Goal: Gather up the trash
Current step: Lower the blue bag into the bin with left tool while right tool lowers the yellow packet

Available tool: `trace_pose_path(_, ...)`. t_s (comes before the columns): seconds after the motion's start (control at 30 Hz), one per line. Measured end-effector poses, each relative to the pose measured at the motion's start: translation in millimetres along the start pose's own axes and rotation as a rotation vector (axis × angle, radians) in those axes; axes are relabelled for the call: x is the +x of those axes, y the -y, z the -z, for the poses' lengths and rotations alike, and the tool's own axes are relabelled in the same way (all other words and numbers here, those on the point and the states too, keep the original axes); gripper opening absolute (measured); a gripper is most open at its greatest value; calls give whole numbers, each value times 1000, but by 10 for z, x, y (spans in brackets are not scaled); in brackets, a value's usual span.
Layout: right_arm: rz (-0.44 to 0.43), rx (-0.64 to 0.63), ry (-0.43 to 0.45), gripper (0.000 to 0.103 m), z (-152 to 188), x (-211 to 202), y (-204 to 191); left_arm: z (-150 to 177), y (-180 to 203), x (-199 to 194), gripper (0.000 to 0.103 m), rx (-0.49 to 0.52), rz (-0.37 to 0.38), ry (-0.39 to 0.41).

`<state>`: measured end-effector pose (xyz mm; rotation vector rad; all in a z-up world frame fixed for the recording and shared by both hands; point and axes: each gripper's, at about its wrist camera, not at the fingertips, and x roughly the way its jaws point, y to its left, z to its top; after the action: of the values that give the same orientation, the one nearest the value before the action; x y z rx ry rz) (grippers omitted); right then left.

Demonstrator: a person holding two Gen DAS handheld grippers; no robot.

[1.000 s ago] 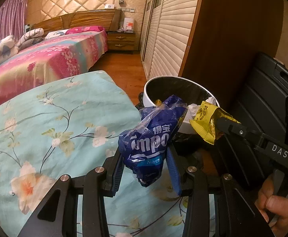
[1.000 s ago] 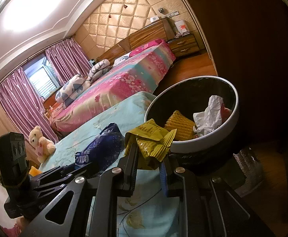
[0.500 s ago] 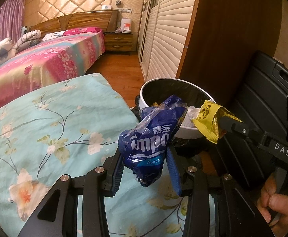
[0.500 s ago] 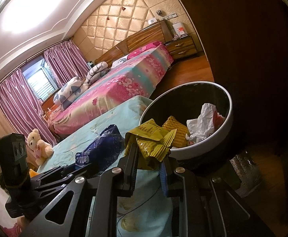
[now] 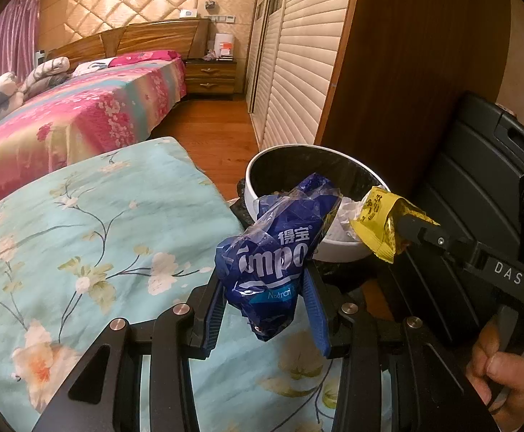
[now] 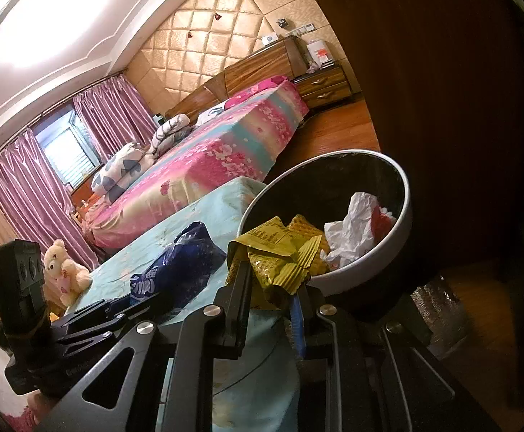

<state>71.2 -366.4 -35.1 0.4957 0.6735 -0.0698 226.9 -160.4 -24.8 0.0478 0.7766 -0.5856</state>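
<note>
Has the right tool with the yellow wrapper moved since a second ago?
Yes, slightly: the right tool and yellow wrapper now sit closer to the bin rim.

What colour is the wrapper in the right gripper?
Yellow wrapper, with dark print; clearest in the left wrist view.

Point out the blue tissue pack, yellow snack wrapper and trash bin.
Blue plastic tissue pack (image 5: 272, 262), left wrist view, printed front.
Yellow foil snack wrapper (image 6: 280, 262), right wrist view, crumpled middle.
White round trash bin (image 6: 404, 216), right wrist view, rim.
</note>
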Motion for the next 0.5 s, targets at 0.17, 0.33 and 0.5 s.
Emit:
trace_pose_path(0.17,7,3,-1,20,-26,0,40,-41,35,38,39,11,-1,0)
trace_pose_path(0.33,17,1,-6,20,-64,46,70,-75,59,78,39,23,0,-1)
trace_pose_path(0.5,27,-2,-13,20,-102,102,87,-131,92,133,39,33,-1,-1)
